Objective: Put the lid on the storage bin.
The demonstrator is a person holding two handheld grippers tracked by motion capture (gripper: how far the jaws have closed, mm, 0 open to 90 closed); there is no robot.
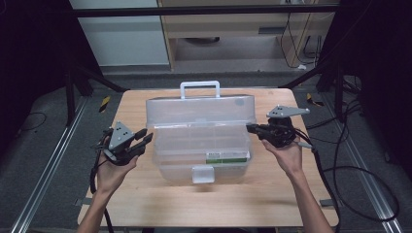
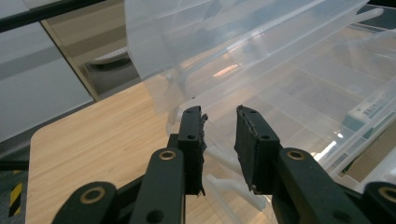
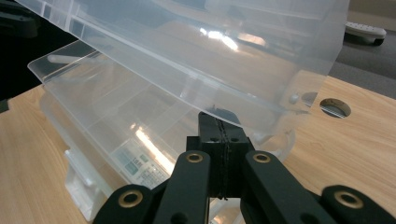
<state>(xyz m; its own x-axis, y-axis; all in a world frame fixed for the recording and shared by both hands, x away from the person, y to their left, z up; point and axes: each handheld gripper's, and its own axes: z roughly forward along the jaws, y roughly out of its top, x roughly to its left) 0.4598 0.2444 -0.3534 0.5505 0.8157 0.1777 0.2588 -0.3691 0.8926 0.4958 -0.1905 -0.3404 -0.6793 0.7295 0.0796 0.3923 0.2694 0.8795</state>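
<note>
Two grippers flank the clear storage box (image 1: 201,141), its lid (image 1: 200,110) raised. We judge the lid could drop if the right gripper (image 3: 219,133), pads pressed together with nothing visible between, slips from beneath it. The left gripper (image 2: 219,135) stands part-open, empty, box rim just ahead.

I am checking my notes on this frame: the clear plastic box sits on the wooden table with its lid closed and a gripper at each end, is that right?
Not quite: the lid of the clear plastic box is open, as the high view shows. The box does sit on the wooden table, with the left gripper and right gripper at its ends.
</note>
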